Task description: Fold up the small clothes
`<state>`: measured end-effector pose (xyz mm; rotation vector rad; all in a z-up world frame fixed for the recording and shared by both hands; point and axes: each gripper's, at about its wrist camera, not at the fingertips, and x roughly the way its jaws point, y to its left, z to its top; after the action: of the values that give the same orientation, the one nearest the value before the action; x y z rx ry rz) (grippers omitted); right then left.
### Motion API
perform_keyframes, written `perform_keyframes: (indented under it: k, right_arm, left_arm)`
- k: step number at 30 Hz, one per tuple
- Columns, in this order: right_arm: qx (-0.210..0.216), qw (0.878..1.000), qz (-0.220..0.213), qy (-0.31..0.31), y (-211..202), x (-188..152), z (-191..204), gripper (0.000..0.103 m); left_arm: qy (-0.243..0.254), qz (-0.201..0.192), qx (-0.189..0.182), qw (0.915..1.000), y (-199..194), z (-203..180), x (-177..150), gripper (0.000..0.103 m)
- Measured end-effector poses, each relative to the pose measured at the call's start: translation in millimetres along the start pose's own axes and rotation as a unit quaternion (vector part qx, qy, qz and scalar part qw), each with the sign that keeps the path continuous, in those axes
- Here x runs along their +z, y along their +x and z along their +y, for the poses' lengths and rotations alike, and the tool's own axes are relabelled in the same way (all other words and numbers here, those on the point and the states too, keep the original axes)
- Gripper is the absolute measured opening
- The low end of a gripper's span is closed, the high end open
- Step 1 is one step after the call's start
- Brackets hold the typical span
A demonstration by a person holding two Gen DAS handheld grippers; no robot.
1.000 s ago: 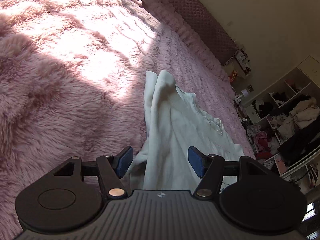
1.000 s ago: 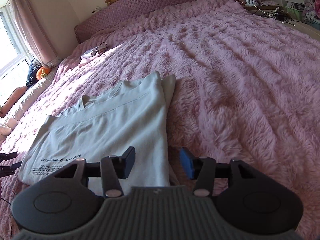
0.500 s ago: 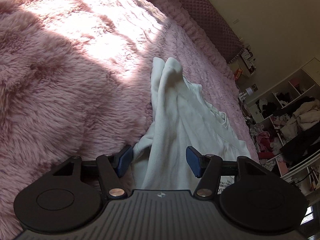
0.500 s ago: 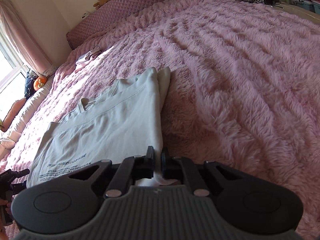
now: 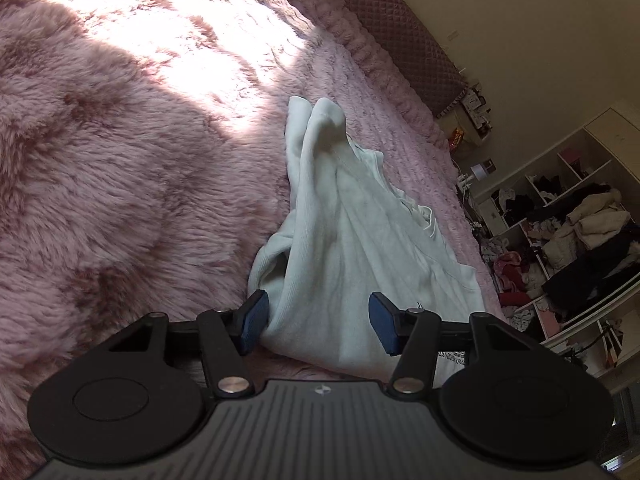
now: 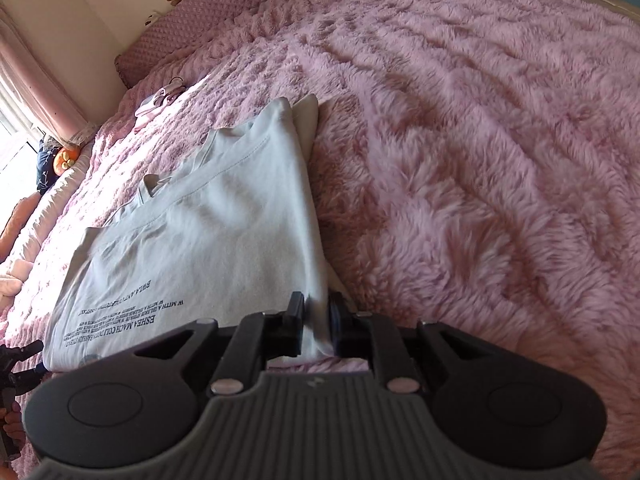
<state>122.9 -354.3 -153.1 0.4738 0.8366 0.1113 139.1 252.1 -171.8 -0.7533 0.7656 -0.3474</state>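
While the pink bed [image 6: 480, 140] carries it, the pale T-shirt [image 6: 208, 240] runs lengthwise toward twelve o'clock from both tools. At six o'clock the right hand-held gripper [image 6: 316, 320] is pinched tight on the near corner of its folded edge. The left hand-held gripper [image 5: 316, 316] stands wide apart astride the opposite corner, gripping nothing.

Soft matt cotton-like knit on the shirt [image 6: 224, 240], faintly ribbed along its sleeve [image 5: 308, 184]. Under it, a shaggy, long-pile pink blanket [image 6: 480, 160]. Quilted, diamond-stitched fabric covers the headboard [image 5: 400, 28]. Matt black plastic on the left gripper [image 5: 318, 322], with blue textured pads [image 5: 254, 316].
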Motion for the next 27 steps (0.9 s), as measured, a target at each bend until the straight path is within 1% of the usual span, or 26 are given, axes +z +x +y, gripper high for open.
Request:
perform_keyframes:
  k: [1, 2, 3, 4, 6, 7, 8, 9, 10, 11, 13, 16, 17, 18, 20, 21, 22, 24, 27]
  right_arm:
    - [-0.001, 1.000, 0.000, -0.001, 0.4, 0.5, 1.6, 0.010]
    - [-0.003, 1.000, 0.001, -0.003, 0.6, 0.5, 2.5, 0.003]
    - [-0.008, 1.000, 0.000, -0.003, 0.5, 0.7, 3.2, 0.000]
    - [-0.006, 1.000, -0.001, 0.002, -0.5, 1.5, 3.3, 0.000]
    - [-0.004, 1.000, -0.020, 0.008, -9.6, 2.8, 4.6, 0.000]
    - [-0.005, 1.000, -0.026, 0.004, -13.7, 3.3, 5.7, 0.000]
    - [-0.006, 1.000, -0.026, 0.002, -14.7, 3.3, 5.9, 0.000]
    - [-0.007, 1.000, -0.019, 0.004, -13.0, 2.4, 4.4, 0.000]
    - [-0.012, 1.000, -0.011, 0.004, -9.3, 0.8, 3.2, 0.000]
    - [-0.016, 1.000, -0.005, 0.002, -5.2, -1.4, 2.0, 0.000]
    - [-0.020, 1.000, 0.002, 0.006, 2.1, -5.6, -2.3, 0.000]
    - [-0.020, 1.000, 0.004, -0.001, 3.3, -5.0, -1.5, 0.000]
    - [-0.019, 1.000, 0.002, -0.010, 0.6, -2.8, 1.2, 0.007]
    - [-0.016, 1.000, 0.000, -0.021, -2.0, -0.1, 4.8, 0.017]
    - [-0.013, 0.998, -0.027, -0.063, -9.2, 7.4, 16.9, 0.028]
    - [-0.014, 0.995, -0.049, -0.089, -11.5, 14.3, 26.4, 0.028]
    - [-0.013, 0.993, -0.059, -0.100, -10.7, 19.5, 31.3, 0.028]
    - [0.001, 0.990, -0.077, -0.114, -0.9, 38.7, 43.7, 0.028]
    - [0.013, 0.988, -0.092, -0.119, 24.7, 63.4, 59.8, 0.028]
  left_arm:
    - [0.001, -0.002, 0.001, 1.0000, 0.5, -0.5, -0.8, 0.030]
    - [0.000, -0.002, 0.006, 1.0000, 1.4, -0.5, -0.7, 0.011]
    - [-0.003, -0.005, 0.012, 0.9999, 1.2, -0.6, -0.8, 0.011]
    - [-0.011, -0.016, 0.008, 0.9998, -2.7, -1.3, -1.2, 0.010]
    - [-0.023, -0.039, 0.002, 0.9990, -12.5, -4.9, 0.1, 0.009]
    - [-0.022, -0.045, 0.006, 0.9987, -16.1, -7.3, 0.4, 0.008]
    - [-0.020, -0.040, 0.013, 0.9989, -16.1, -7.4, 0.9, 0.008]
    - [-0.017, -0.025, 0.028, 0.9992, -13.0, -6.5, 1.8, 0.008]
    - [-0.011, -0.003, 0.062, 0.9980, -5.9, -2.9, 1.3, 0.006]
    - [-0.009, 0.014, 0.077, 0.9969, -0.6, 0.5, 0.2, 0.005]
    - [-0.008, 0.024, 0.085, 0.9961, 3.0, 2.9, -1.5, 0.006]
    - [-0.005, 0.027, 0.090, 0.9956, -1.7, -3.6, 6.8, 0.012]
    - [-0.012, 0.021, 0.092, 0.9955, -5.5, -5.6, 10.4, 0.019]
    - [-0.020, 0.008, 0.089, 0.9958, -11.2, -8.6, 15.6, 0.023]
    - [-0.020, -0.029, 0.072, 0.9968, -19.8, -16.1, 26.5, 0.036]
    - [-0.016, -0.048, 0.066, 0.9966, -20.6, -21.2, 34.5, 0.040]
    - [-0.009, -0.057, 0.057, 0.9968, -17.1, -25.8, 43.3, 0.047]
    - [0.008, -0.068, 0.043, 0.9967, -3.2, -35.5, 57.7, 0.048]
    - [0.022, -0.066, 0.029, 0.9971, 26.7, -46.1, 74.9, 0.048]
